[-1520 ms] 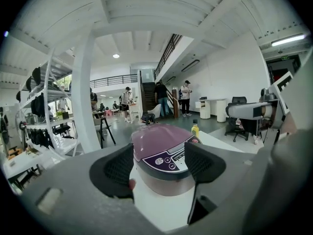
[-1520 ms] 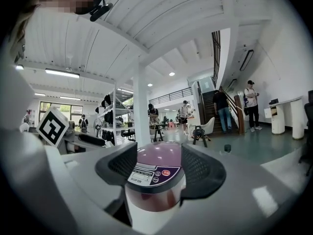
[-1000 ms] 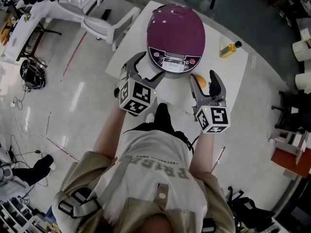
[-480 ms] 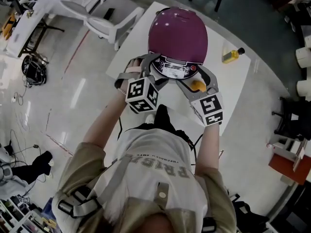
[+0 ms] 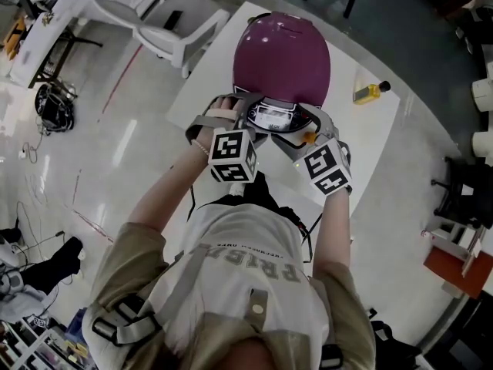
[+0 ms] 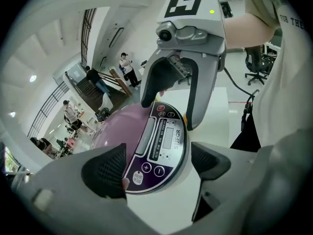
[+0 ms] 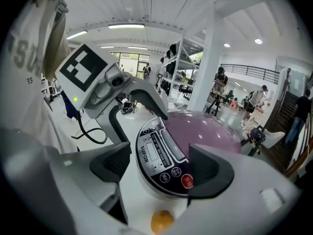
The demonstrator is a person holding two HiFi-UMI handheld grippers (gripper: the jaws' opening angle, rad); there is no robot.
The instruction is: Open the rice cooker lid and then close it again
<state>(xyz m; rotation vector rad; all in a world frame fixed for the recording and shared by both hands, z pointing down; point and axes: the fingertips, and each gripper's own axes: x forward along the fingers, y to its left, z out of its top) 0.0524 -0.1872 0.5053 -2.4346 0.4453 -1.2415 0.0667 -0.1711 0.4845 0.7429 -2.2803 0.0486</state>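
At the bottom of the head view is the person's light shirt [image 5: 246, 284], with both arms reaching up to the middle of the frame. Each hand holds a gripper.

The left gripper [image 6: 156, 166] is spread open. In its own view the shiny button panel [image 6: 159, 148] of the rice cooker shows in the gap between the two dark pads, and the pads are not squeezing it.

The right gripper [image 7: 160, 166] is spread open too, and its jaws have just been opening wider. The same panel shows between its pads, and I cannot tell if the right-hand pad touches it. Low in that view, a small orange round thing [image 7: 163, 221] lies on the desk just in front of the cooker.

The purple rice cooker [image 5: 281, 56] sits at the top middle of the head view, on the white desk [image 5: 373, 133]. Its lid is down.

Farther off, at the upper right, a little yellow bottle [image 5: 370, 92] lies on the desk, well apart from the cooker. White chairs [image 5: 166, 29] stand on the floor at the upper left.
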